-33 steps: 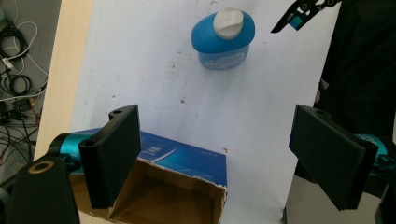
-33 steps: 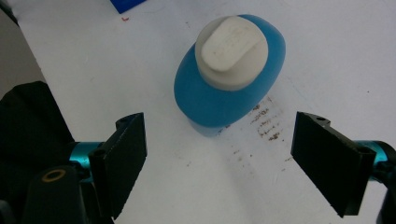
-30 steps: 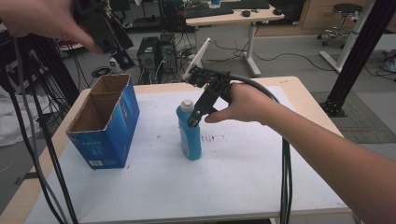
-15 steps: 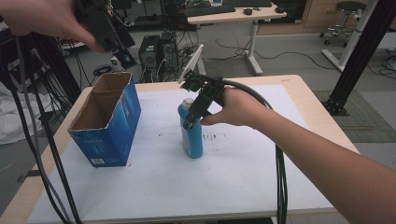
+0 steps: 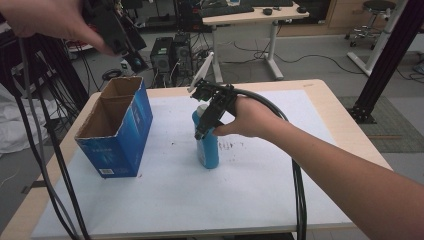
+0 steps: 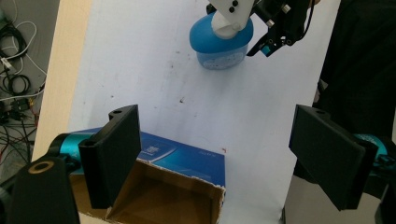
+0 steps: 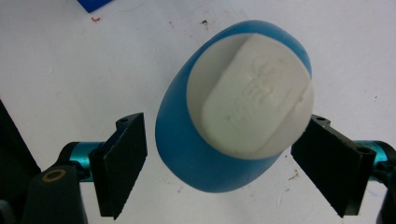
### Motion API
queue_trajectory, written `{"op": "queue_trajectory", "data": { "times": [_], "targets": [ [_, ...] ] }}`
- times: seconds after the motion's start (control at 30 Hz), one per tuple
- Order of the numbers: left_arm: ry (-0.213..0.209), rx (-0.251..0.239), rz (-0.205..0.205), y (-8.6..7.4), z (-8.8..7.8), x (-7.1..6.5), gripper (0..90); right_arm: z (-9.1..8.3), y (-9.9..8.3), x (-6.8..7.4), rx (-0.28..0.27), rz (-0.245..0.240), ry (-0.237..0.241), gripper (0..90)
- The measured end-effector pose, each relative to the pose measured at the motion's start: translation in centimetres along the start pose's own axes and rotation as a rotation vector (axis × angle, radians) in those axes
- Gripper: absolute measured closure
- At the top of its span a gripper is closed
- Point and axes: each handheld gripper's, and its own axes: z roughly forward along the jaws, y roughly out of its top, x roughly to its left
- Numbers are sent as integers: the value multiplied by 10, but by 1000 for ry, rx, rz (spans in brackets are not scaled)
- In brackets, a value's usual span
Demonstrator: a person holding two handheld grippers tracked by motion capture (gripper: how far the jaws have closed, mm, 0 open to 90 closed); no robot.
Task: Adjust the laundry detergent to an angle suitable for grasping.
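- The right tongs [image 7: 219,172] hang over the blue bottle [image 7: 205,154] with their jaws spread apart, one on each side of its body and neither touching it. They straddle the bottle off-centre, so if they close from here I judge one jaw meets it first and shoves it sideways.
- The bottle stands upright near the middle of the counter [image 5: 280,200], tall on a narrow base; a nudge near its white cap [image 7: 252,102] could tip it over.
- The left tongs [image 6: 215,158], also wide apart and holding nothing, hover above the open blue cardboard box [image 5: 117,132], well apart from the bottle. The box's torn rim could snag the bottle if it is carried over too low.
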Motion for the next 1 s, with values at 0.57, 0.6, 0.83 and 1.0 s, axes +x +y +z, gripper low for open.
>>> {"op": "queue_trajectory", "data": {
  "times": [0.57,0.6,0.83,1.0],
  "targets": [
    [1,3,-2,0,0,-1,170,7,4,1,-11,36,-24,178],
    [0,5,2,0,0,-1,170,8,4,1,-14,38,-26,178],
    [3,4,1,-1,0,-1,170,9,4,2,-23,41,-39,267],
    [1,5,2,-1,0,-1,170,9,3,2,-24,55,-43,277]
  ]
}}
